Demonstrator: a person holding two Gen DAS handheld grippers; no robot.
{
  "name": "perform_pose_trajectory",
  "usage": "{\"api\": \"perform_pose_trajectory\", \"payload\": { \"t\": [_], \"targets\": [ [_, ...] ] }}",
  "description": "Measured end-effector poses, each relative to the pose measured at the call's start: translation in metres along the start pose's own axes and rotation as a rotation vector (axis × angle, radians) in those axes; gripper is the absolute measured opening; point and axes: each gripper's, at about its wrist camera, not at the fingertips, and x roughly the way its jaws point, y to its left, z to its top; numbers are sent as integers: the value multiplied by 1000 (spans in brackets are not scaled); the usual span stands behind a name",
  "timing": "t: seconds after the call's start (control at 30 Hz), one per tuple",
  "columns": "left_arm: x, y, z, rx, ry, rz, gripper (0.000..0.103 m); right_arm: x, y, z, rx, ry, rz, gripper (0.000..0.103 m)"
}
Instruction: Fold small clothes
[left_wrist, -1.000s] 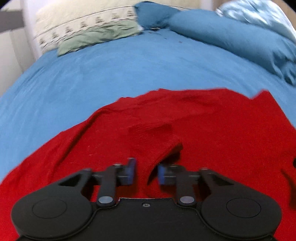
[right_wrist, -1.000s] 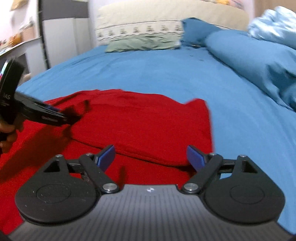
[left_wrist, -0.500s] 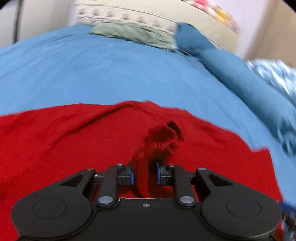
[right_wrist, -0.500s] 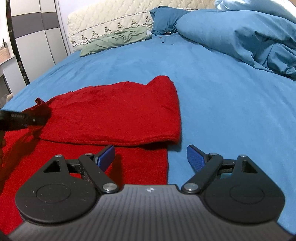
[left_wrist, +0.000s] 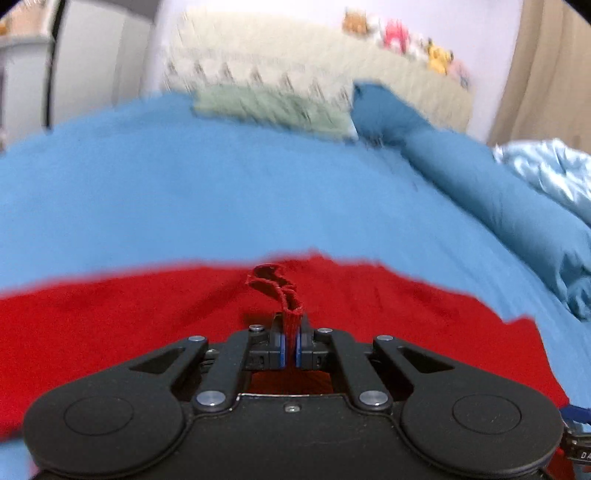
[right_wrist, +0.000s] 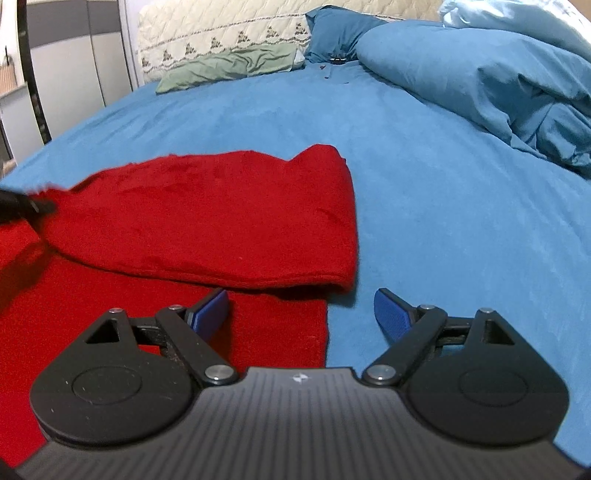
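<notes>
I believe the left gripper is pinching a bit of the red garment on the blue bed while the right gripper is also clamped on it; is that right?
Not quite: the right gripper is open, its fingers spread apart and holding nothing, as the right wrist view shows. The left gripper is indeed pinching a bit of the red garment on the blue bed.

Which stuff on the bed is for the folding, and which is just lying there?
For the folding:
red garment
left gripper, pinching a bit of it
right gripper, open over its edge

Just lying there:
green cloth
blue duvet
cream pillow
soft toys
</notes>
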Motion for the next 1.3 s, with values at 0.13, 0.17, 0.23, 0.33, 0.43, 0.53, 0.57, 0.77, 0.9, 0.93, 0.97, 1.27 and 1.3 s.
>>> {"api": "perform_pose_trajectory", "payload": {
  "t": [0.13, 0.17, 0.23, 0.33, 0.43, 0.53, 0.57, 0.77, 0.9, 0.93, 0.97, 1.27, 1.3],
  "targets": [
    [-23, 27, -1, 41, -65, 122, 5, 4, 5, 3, -46, 3, -29, 102],
    [-23, 34, -4, 33, -48, 126, 5, 6, 6, 4, -56, 6, -36, 102],
    [-19, 45, -11, -1, -19, 123, 5, 11, 11, 5, -79, 12, -57, 102],
    [-15, 48, -16, -14, -15, 126, 5, 18, 22, 9, -136, 7, -91, 102],
    [-18, 50, -15, -33, -17, 120, 5, 20, 25, 15, -183, -16, -172, 102],
    [-21, 57, -21, -29, 6, 123, 5, 17, 15, 10, -205, 7, -226, 102],
    [-21, 59, -24, -21, 17, 126, 5, 16, 9, 7, -197, 12, -211, 102],
    [-37, 68, -39, -13, 71, 178, 18, 10, 2, 6, -207, 47, -203, 102],
    [-66, 55, -32, 76, 1, 193, 60, -20, 18, 15, -239, 46, -73, 101],
    [-66, 50, -29, 96, 6, 169, 67, -29, 25, 18, -243, 15, 7, 102],
    [-62, 44, -25, 109, 18, 138, 67, -34, 34, 23, -240, -7, 74, 102],
    [-22, 29, -21, 130, 116, 61, 69, 35, 62, 8, -154, 32, 187, 100],
    [-22, 31, -22, 140, 120, 66, 69, 30, 56, 3, -147, 17, 201, 100]
  ]
}}
